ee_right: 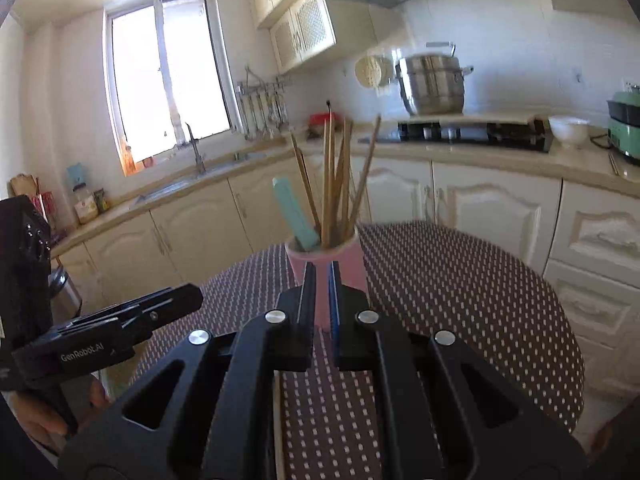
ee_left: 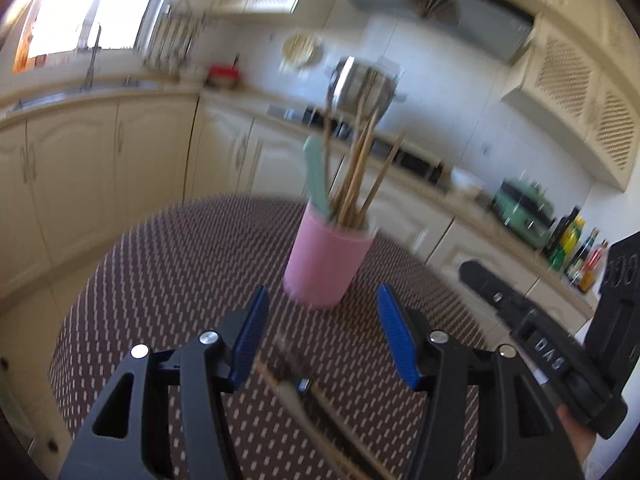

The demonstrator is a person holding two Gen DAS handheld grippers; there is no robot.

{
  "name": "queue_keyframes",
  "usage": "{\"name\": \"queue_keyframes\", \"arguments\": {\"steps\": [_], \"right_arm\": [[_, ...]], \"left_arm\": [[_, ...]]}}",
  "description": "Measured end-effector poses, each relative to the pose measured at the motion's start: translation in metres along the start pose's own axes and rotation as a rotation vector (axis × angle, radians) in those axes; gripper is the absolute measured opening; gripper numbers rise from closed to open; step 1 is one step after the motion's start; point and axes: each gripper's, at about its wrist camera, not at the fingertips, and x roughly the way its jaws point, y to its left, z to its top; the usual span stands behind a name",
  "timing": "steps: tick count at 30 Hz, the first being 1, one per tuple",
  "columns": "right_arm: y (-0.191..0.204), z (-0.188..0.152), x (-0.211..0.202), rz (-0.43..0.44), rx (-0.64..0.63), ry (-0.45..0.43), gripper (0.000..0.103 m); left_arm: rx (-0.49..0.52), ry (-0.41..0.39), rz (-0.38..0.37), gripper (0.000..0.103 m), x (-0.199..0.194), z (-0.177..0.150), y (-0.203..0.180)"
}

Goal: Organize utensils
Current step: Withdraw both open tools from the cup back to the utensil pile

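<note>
Broadly, we see a round table (ee_right: 460, 292) in a dotted brown cloth filling the lower half of both views, with cream kitchen cabinets (ee_right: 472, 204) behind it. Near the frame centre stands a pink holder (ee_left: 326, 266) on the cloth, upright, with wooden chopsticks (ee_left: 356, 176) and a mint-green handle (ee_left: 316, 176) in it. Our left gripper (ee_left: 320, 336) has its blue-padded jaws wide apart, nothing pressed between them; below them, at the bottom centre of the left view, lie blurred utensils (ee_left: 296, 384), probably chopsticks and a metal piece. Our right gripper (ee_right: 322, 292) has its jaws drawn almost together, empty, in front of the holder.
</note>
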Motion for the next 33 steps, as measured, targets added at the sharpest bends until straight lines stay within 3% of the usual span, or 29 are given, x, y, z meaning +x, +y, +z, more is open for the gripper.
{"name": "queue_keyframes", "arguments": {"steps": [2,7,14,17,20,25,30,33], "right_arm": [[-0.001,-0.011,0.006,-0.003,0.003,0.059,0.007],[-0.003,-0.038,0.027,0.002,-0.003,0.22,0.007],[-0.008,-0.055,0.029,0.01,-0.001,0.279,0.008],[-0.009,-0.057,0.028,0.011,0.001,0.286,0.008],[-0.009,-0.057,0.029,0.018,0.0,0.296,0.009],[-0.005,-0.059,0.035,0.036,-0.01,0.327,0.023],[0.005,-0.061,0.041,0.049,-0.056,0.374,0.024],[0.012,-0.063,0.046,0.053,-0.106,0.44,0.025]], "left_arm": [[-0.027,0.095,0.057,0.056,0.012,-0.012,0.008],[-0.028,0.245,0.105,0.056,0.032,-0.04,0.014],[0.132,0.395,0.139,0.056,0.046,-0.074,-0.001],[0.197,0.389,0.169,0.056,0.043,-0.08,-0.004],[0.199,0.397,0.171,0.057,0.039,-0.082,0.004],[0.199,0.398,0.213,0.057,0.029,-0.086,0.018],[0.252,0.397,0.231,0.057,0.042,-0.081,0.007],[0.252,0.38,0.222,0.046,0.048,-0.073,0.011]]}}
